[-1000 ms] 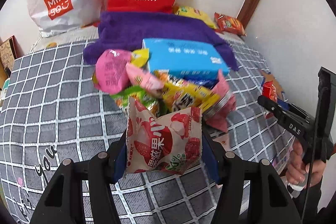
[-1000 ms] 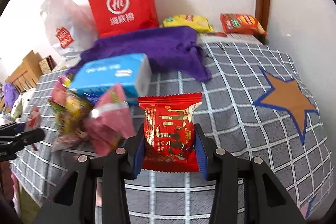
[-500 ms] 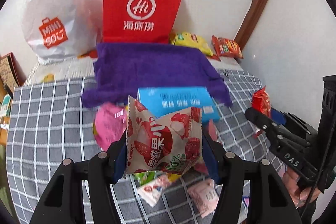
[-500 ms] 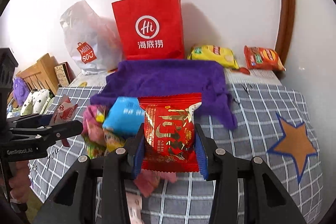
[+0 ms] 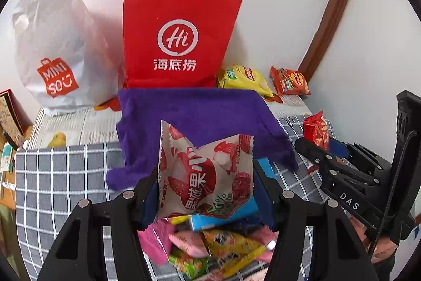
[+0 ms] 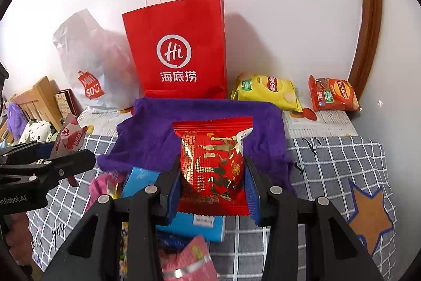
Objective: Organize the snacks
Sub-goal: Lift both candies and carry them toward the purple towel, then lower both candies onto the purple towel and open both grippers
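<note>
My left gripper (image 5: 206,191) is shut on a white and red strawberry snack pouch (image 5: 202,170), held up over the snack pile (image 5: 210,246). My right gripper (image 6: 213,186) is shut on a red and gold snack packet (image 6: 213,162). Each gripper shows in the other's view: the right one (image 5: 319,149) with its red packet (image 5: 315,131) at the right, the left one (image 6: 79,149) with its pouch (image 6: 69,138) at the left. A blue box (image 6: 194,224) and pink packets (image 6: 189,262) lie below. A red paper bag (image 5: 179,41) stands at the wall behind a purple towel (image 5: 200,115).
A white Miniso plastic bag (image 5: 52,54) leans left of the red bag. Yellow (image 6: 265,91) and orange (image 6: 331,94) chip bags lie at the back right by a brown door frame (image 6: 368,17). The bed has a grey checked cover (image 6: 336,165). Wooden furniture (image 6: 34,99) stands left.
Both grippers have risen and drawn back with their packets. The snack pile and blue box have slid down toward the lower edge, and the red bag's handles have come into view.
</note>
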A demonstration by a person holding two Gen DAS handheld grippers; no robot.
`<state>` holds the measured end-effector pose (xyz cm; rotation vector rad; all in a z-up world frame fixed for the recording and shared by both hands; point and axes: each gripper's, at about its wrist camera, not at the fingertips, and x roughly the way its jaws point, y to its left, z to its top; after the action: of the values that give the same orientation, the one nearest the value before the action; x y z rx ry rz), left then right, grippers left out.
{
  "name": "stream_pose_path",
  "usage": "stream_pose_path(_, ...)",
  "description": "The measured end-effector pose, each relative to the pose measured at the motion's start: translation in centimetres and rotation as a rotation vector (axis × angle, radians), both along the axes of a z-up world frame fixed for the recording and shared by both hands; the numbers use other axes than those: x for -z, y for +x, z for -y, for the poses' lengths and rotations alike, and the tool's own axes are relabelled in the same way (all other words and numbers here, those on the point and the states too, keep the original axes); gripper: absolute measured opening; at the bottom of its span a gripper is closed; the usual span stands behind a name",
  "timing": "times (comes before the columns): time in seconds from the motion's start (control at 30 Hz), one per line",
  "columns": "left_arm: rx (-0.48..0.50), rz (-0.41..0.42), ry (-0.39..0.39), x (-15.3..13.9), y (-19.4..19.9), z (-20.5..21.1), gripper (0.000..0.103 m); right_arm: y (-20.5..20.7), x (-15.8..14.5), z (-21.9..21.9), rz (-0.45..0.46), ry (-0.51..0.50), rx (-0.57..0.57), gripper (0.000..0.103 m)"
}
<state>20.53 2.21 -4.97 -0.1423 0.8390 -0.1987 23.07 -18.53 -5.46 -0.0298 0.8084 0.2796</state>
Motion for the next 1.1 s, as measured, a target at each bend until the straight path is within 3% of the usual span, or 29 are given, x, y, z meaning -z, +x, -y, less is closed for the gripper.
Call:
stream_pose_path(0.5, -0.042, -0.016, -0.009, 1.5, 7.5, -2.2, 0.06, 8.2, 2.7, -2.4, -0.02, -0.012, -0.008, 0.042)
stream_pose_path(1.1, -0.06, -0.048, -0.001, 4.3, 16.4, -3.1, 0.06, 18.2, 5.8, -2.3, -0.046, -0.028, 0.018, 0.042)
